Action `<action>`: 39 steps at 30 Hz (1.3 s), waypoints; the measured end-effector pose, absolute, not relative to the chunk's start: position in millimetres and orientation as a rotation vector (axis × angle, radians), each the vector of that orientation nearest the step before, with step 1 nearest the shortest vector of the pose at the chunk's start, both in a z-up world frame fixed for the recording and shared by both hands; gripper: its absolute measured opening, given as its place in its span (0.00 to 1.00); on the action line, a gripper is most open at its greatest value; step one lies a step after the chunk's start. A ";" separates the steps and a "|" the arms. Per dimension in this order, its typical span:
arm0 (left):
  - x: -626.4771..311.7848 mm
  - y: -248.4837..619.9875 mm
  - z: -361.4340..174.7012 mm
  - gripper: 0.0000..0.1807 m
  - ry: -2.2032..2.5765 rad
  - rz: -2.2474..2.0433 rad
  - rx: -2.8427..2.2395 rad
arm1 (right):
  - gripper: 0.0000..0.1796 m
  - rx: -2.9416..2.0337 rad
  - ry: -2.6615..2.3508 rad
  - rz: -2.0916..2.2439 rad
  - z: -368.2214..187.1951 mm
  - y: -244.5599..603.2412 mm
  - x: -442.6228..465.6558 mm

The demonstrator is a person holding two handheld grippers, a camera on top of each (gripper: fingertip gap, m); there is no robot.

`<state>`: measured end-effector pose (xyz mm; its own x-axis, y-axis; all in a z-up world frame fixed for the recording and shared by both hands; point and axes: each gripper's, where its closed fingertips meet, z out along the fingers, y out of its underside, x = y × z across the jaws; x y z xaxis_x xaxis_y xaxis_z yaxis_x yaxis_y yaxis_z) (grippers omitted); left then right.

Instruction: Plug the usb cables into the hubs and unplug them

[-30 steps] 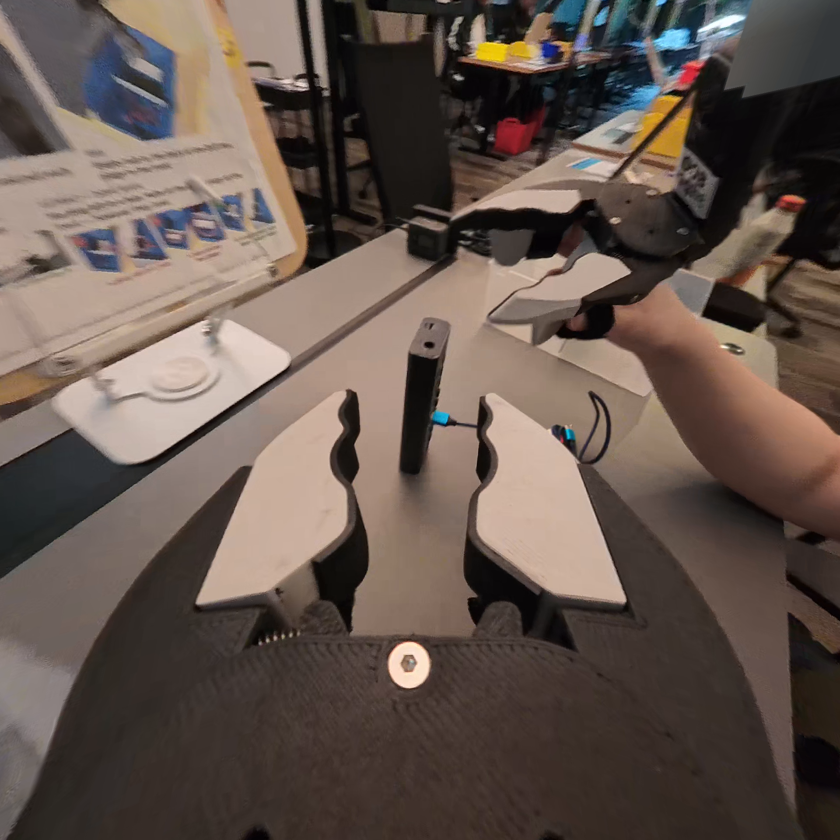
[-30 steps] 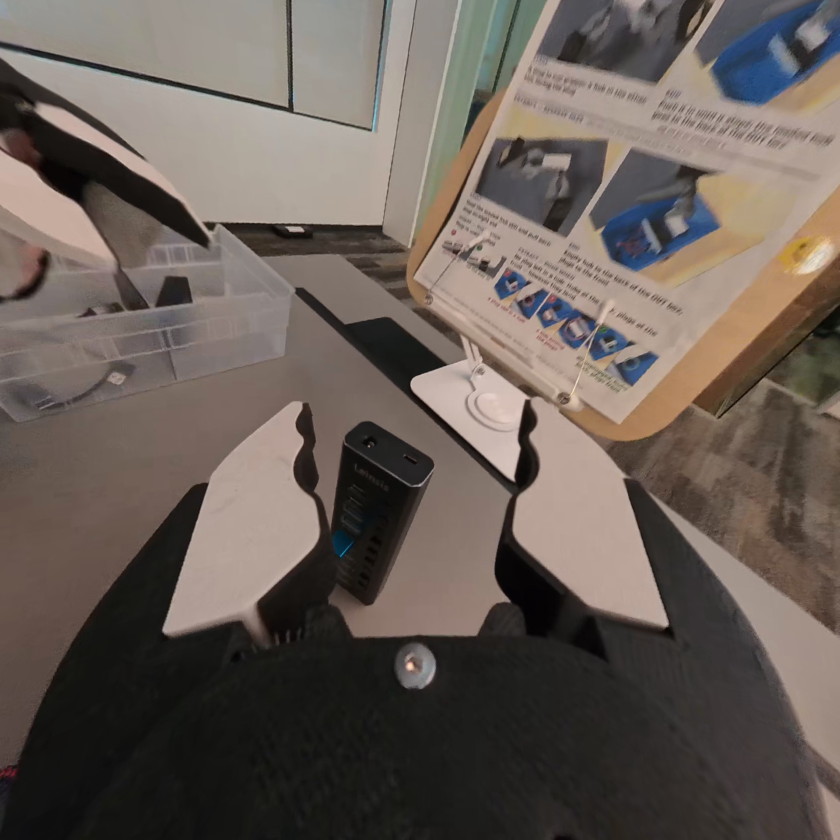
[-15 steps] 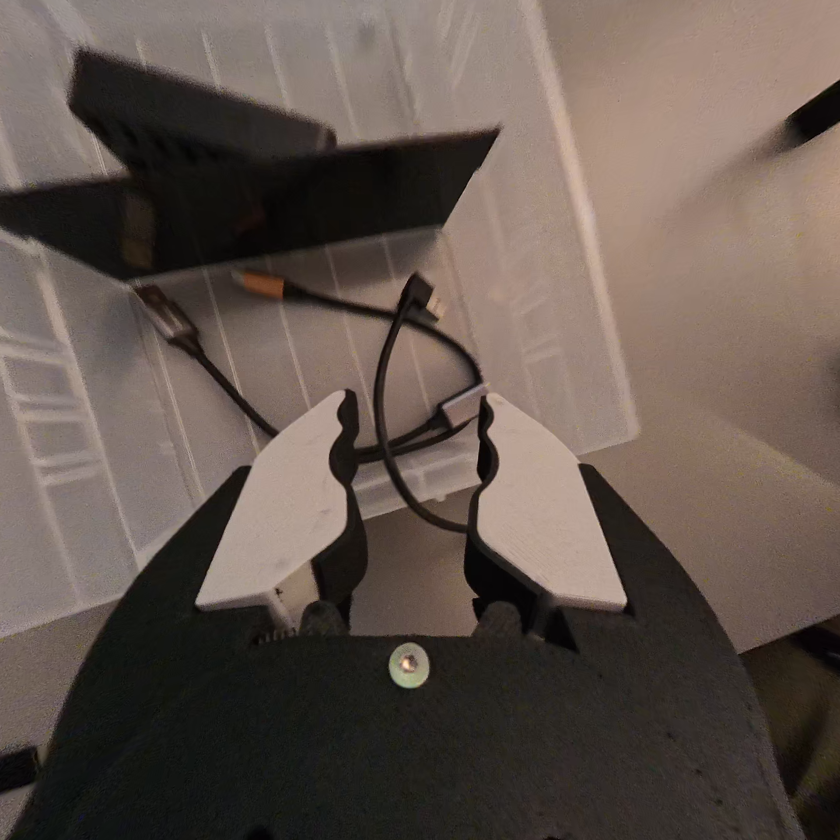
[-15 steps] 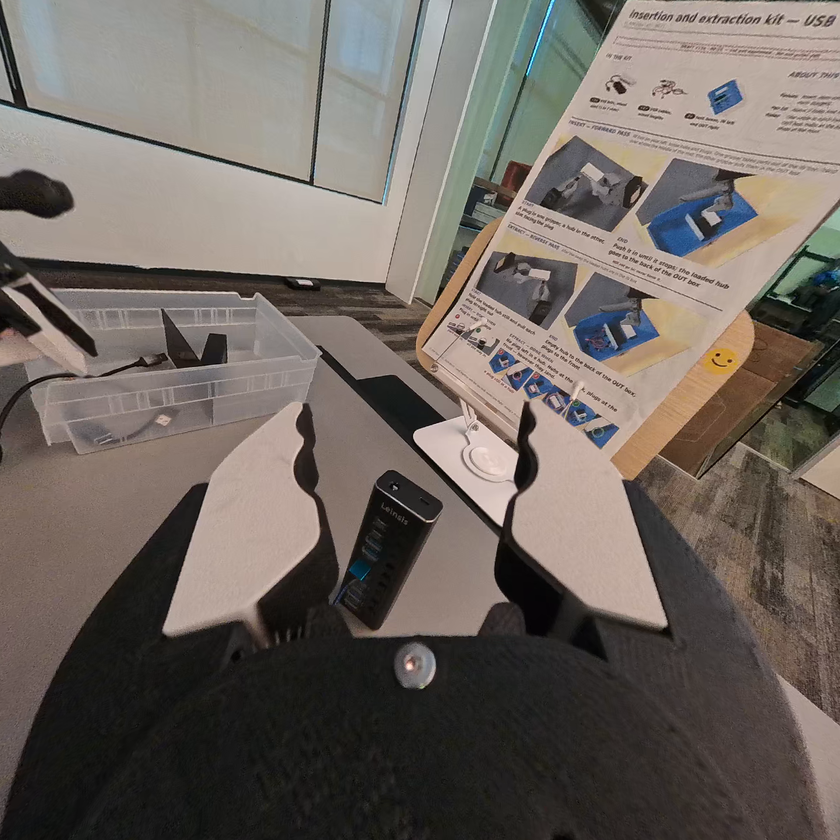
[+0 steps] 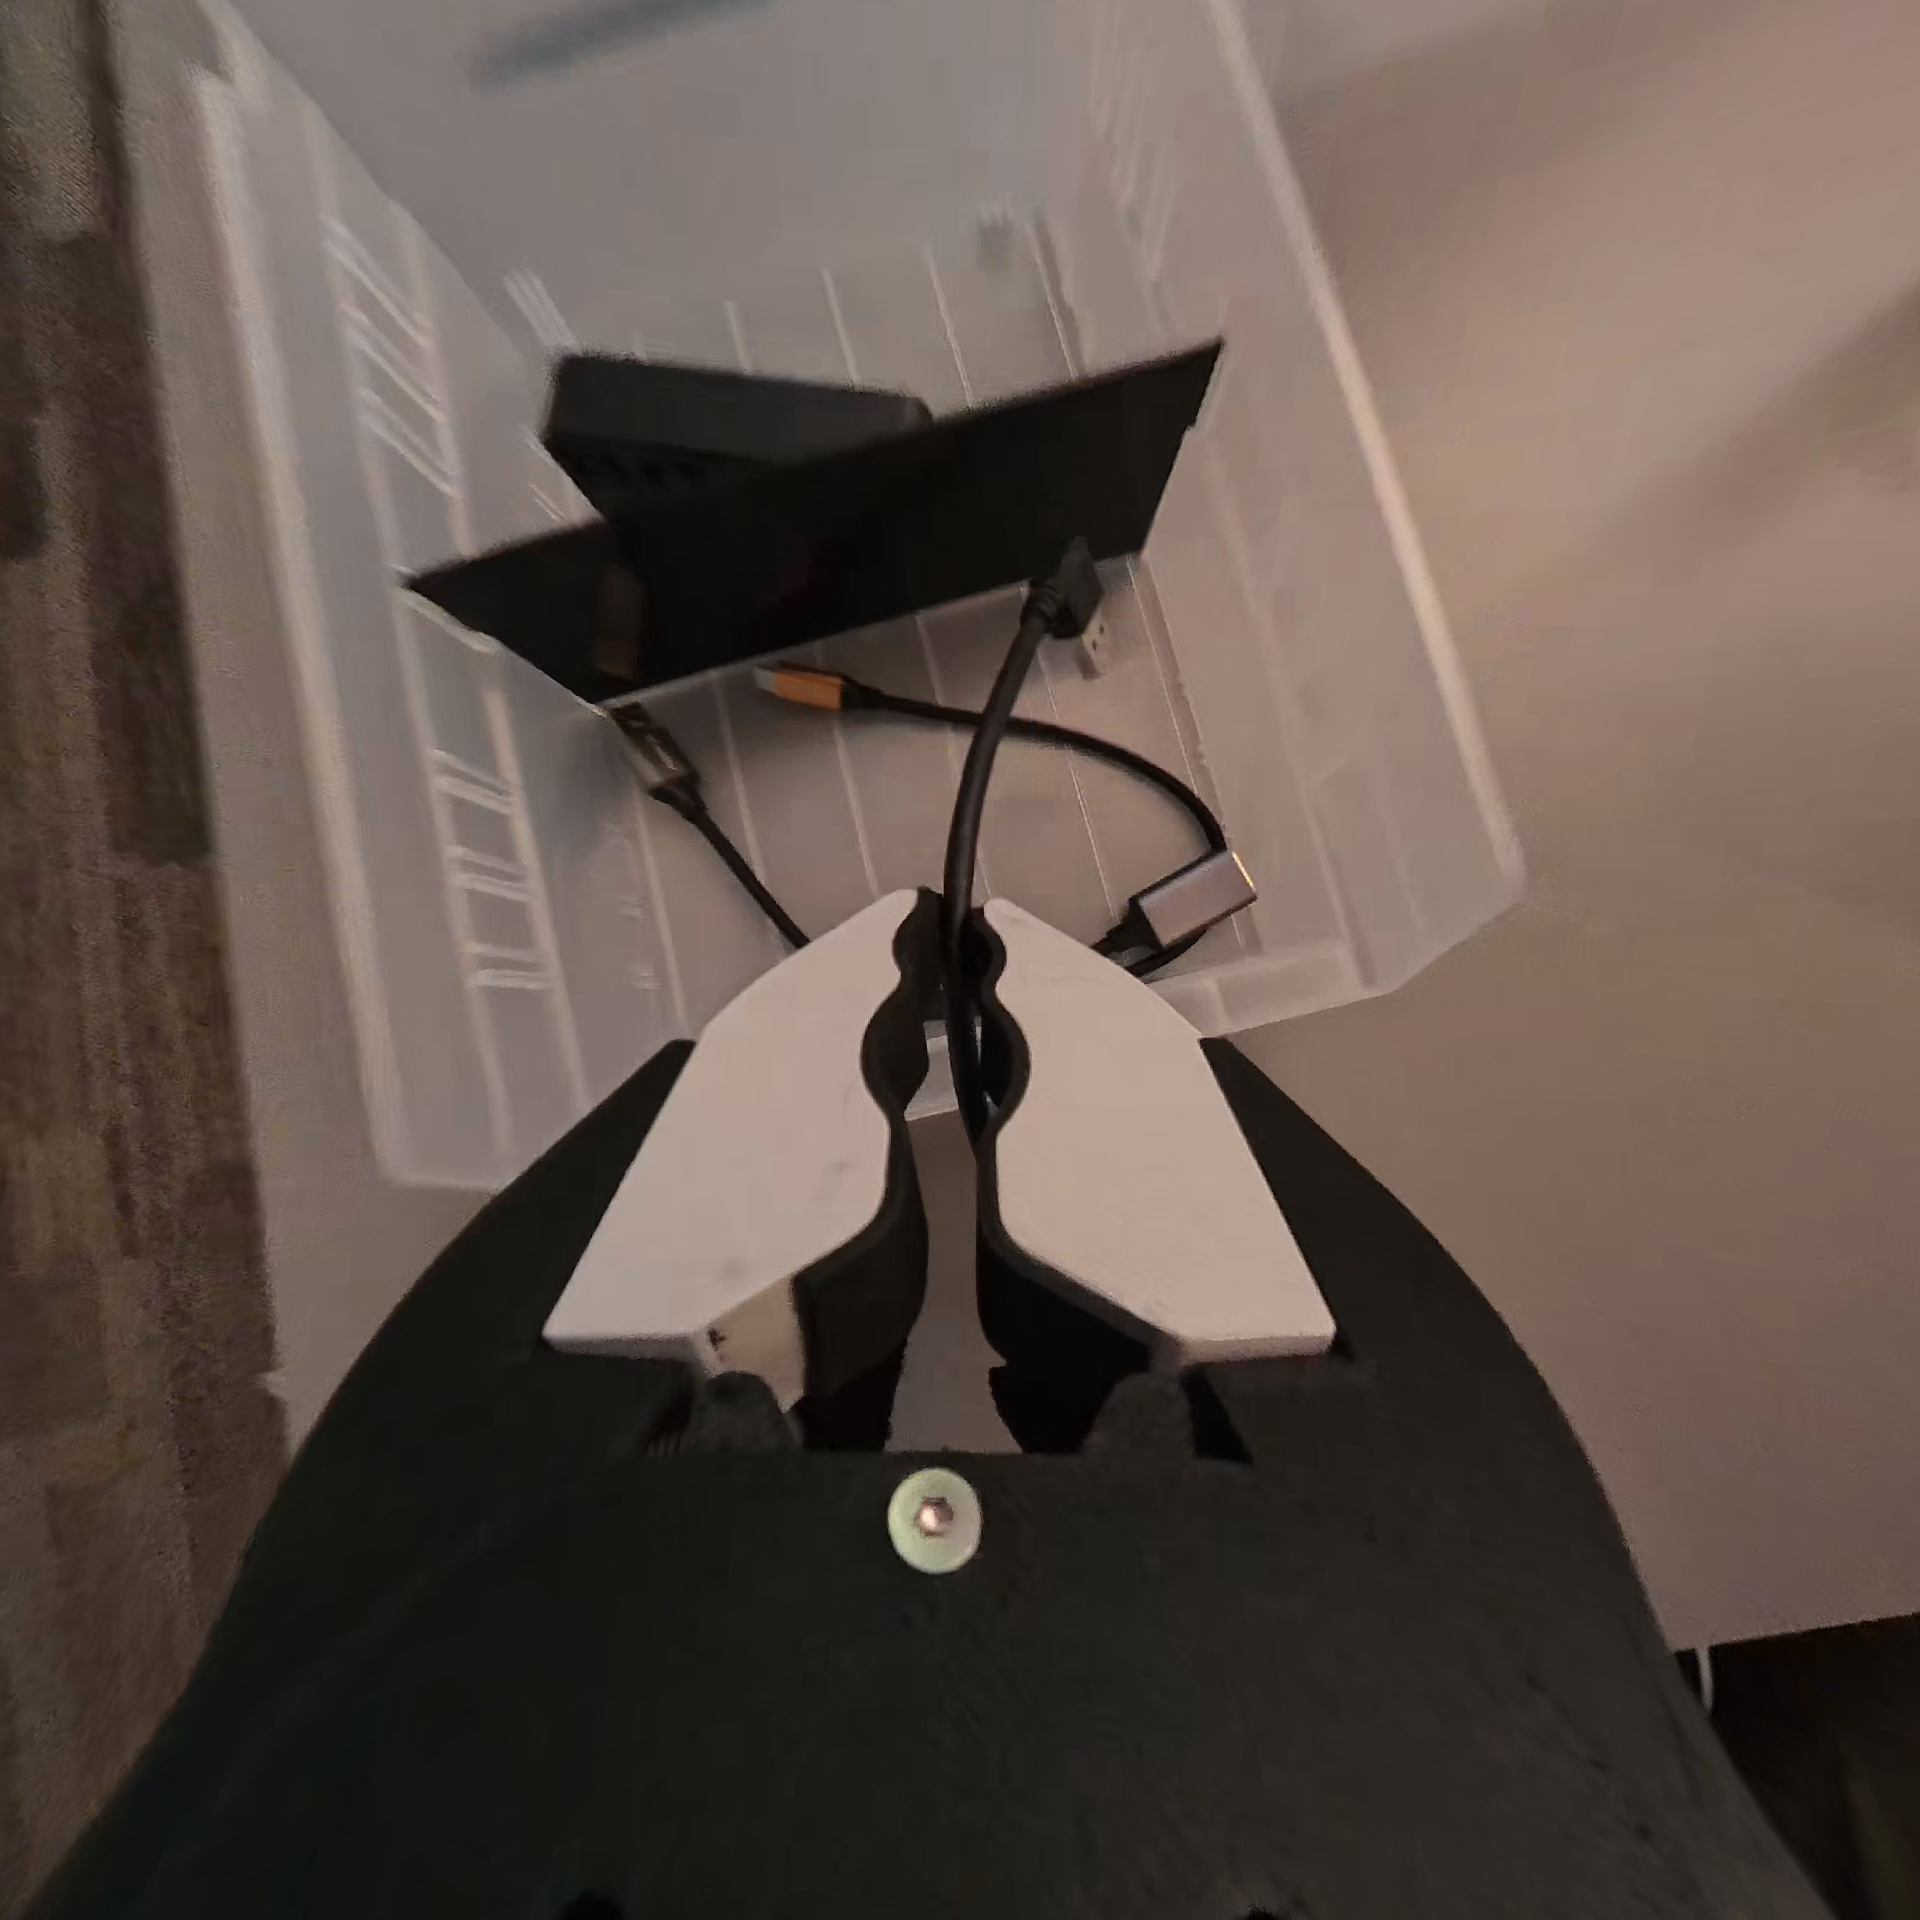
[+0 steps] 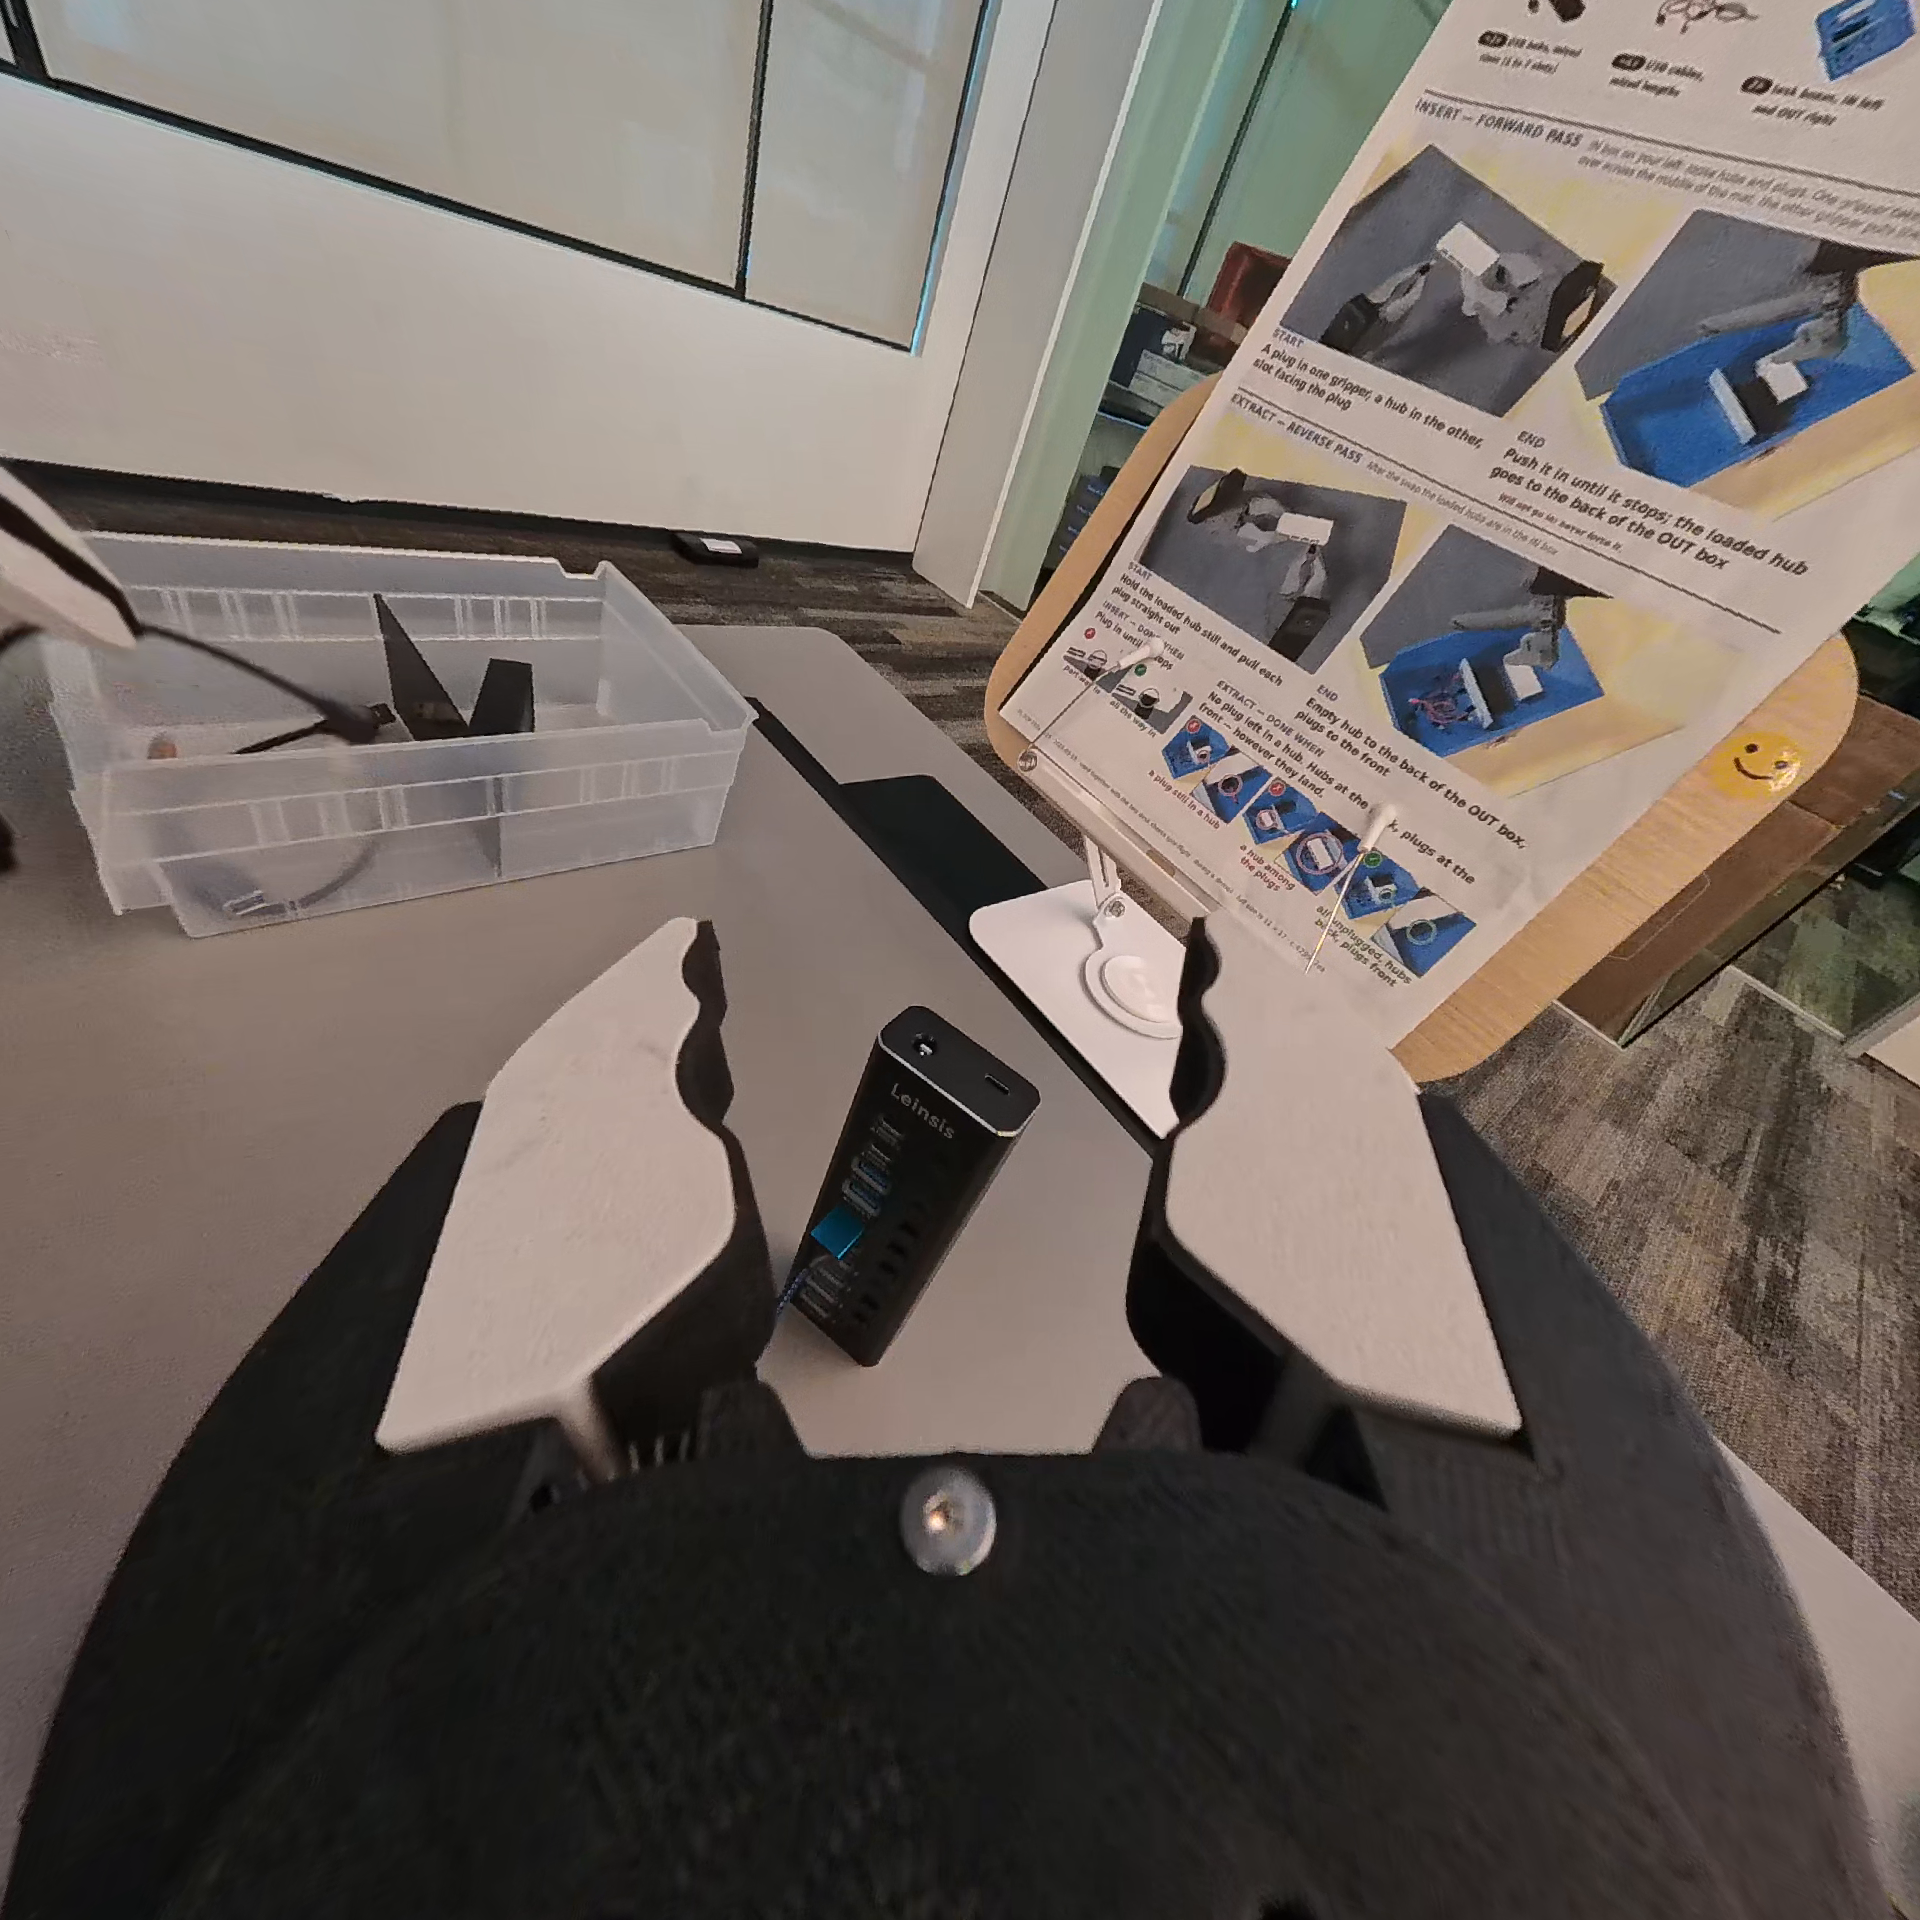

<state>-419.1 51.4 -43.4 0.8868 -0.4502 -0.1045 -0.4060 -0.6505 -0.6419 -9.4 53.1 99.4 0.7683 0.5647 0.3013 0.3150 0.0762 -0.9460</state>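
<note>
Left gripper (image 5: pixel 948 940) is clamped on a black cable (image 5: pixel 977 769) over the bin (image 5: pixel 1382 582); right gripper (image 6: pixel 951 982) is spread around the hub (image 6: pixel 925 1174) (one blue plug (image 6: pixel 834 1231) seated at 7 o'clock), so most plugging is judged undone.

Black cable (image 5: pixel 971 790) lower run hidden btwn left gripper (image 5: pixel 948 914) fingers; bin (image 5: pixel 1434 727) far end blurred, upper frame.

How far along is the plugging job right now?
Done: one blue plug already sits in the black hub standing on the table. In hand: the left gripper is shut on a black cable, its plug hanging over the clear bin. The right gripper is open around the hub, not gripping it. Left: plugging this cable in, other cables in the bin, then unplugging.
</note>
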 end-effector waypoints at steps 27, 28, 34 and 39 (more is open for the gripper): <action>-125.3 -4.9 -148.7 0.02 1.429 -0.756 -2.286 | 0.46 -1.549 -0.766 0.065 97.1 53.3 7.6; -126.6 -3.1 -149.4 0.02 1.424 -0.733 -2.277 | 0.46 -1.547 -0.766 0.065 97.6 53.8 8.2; -131.6 -2.9 -121.5 0.21 1.294 -0.767 -2.202 | 0.46 -1.558 -0.782 0.037 95.0 53.7 9.6; -198.1 12.7 -20.9 0.15 0.927 -0.764 -1.864 | 0.46 -1.551 -0.797 0.022 96.4 48.0 8.3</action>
<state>-198.1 12.7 -20.9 0.5297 -0.8381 0.1305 -0.2882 -0.3225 -0.9016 8.3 48.0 96.4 0.7551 0.4890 0.4366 0.4638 0.0721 -0.8830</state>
